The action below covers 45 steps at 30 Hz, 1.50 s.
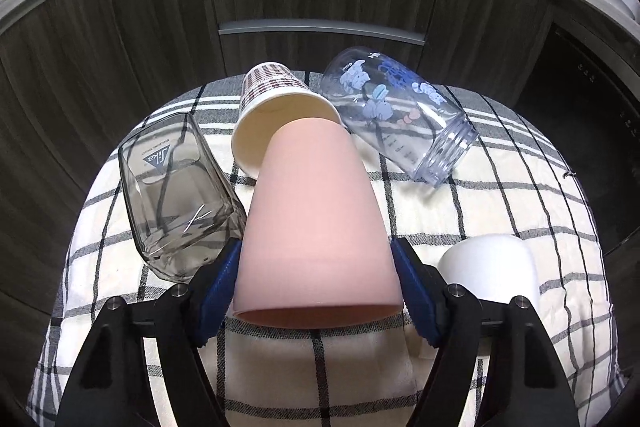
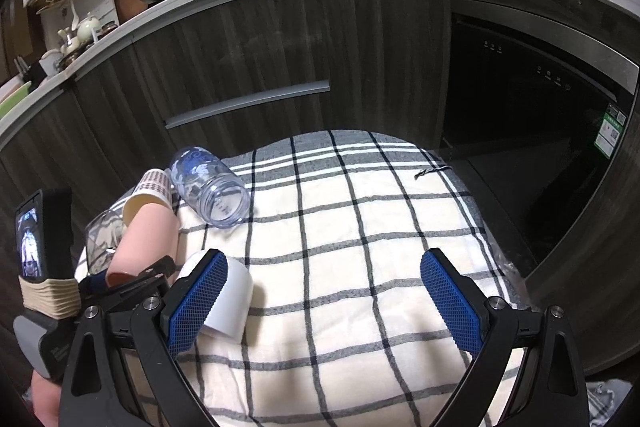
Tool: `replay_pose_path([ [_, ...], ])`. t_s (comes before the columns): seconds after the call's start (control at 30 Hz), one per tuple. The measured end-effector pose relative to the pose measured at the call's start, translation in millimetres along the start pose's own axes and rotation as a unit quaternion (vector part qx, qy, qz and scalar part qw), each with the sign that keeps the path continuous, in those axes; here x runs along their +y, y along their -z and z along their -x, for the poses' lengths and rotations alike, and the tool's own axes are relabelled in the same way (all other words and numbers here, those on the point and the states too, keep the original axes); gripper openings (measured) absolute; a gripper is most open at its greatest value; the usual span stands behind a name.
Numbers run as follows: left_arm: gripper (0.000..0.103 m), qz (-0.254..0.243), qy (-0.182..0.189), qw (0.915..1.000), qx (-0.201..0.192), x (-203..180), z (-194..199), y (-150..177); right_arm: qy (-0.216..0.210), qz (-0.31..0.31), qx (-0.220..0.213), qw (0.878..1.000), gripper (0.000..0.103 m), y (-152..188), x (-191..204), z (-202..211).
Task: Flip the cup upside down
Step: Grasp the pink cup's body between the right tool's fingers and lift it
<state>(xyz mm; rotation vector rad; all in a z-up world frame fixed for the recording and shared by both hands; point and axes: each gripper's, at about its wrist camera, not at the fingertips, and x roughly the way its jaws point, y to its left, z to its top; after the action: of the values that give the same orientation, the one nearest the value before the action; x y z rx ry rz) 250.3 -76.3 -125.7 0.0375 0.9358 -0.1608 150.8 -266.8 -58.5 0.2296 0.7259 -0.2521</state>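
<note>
My left gripper (image 1: 316, 287) is shut on a pink cup (image 1: 316, 219), its blue pads on both sides near the rim. The cup is tilted, base pointing away, open mouth toward the camera, lifted above the checked cloth (image 1: 480, 211). It also shows in the right wrist view (image 2: 148, 239), with the left gripper (image 2: 120, 279) around it. My right gripper (image 2: 324, 295) is open and empty above the cloth (image 2: 340, 227). A white cup (image 2: 224, 299) stands mouth down just beside its left finger.
On the cloth lie a smoky square glass (image 1: 176, 191), a patterned paper cup (image 1: 272, 107) and a clear printed bottle (image 1: 400, 115), all on their sides. The white cup (image 1: 488, 271) stands at right. Dark cabinets (image 2: 280, 39) rise behind.
</note>
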Motion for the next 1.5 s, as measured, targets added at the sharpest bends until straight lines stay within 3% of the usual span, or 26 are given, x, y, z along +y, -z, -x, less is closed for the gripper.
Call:
replay_pose_path([
  [0.4,0.073,-0.014,0.003,0.9999,-0.007,0.3,27.8,12.1,0.004,0.011,-0.008,1.0,0.097,-1.1,4.1,12.8],
  [0.73,0.073,-0.013,0.021,0.9996,0.016,6.5,89.0,69.1,0.003,0.03,-0.008,1.0,0.097,5.5,1.3,53.9],
  [1.07,0.073,-0.026,0.063,0.9965,0.047,-18.6,140.7,137.4,0.013,0.043,0.037,0.998,0.097,45.4,-22.4,105.3],
  [1.23,0.073,-0.029,0.078,0.9933,0.08,-23.6,141.7,161.5,0.021,0.046,0.052,0.997,0.097,61.6,-31.8,119.1],
  [1.43,0.073,-0.018,0.083,0.9917,0.096,-17.8,140.4,165.8,0.019,0.053,0.087,0.995,0.097,74.5,-30.0,112.5],
  [1.5,0.079,-0.013,0.077,0.9928,0.09,-12.8,144.8,163.6,0.013,0.054,0.106,0.993,0.097,75.2,-26.9,106.7],
])
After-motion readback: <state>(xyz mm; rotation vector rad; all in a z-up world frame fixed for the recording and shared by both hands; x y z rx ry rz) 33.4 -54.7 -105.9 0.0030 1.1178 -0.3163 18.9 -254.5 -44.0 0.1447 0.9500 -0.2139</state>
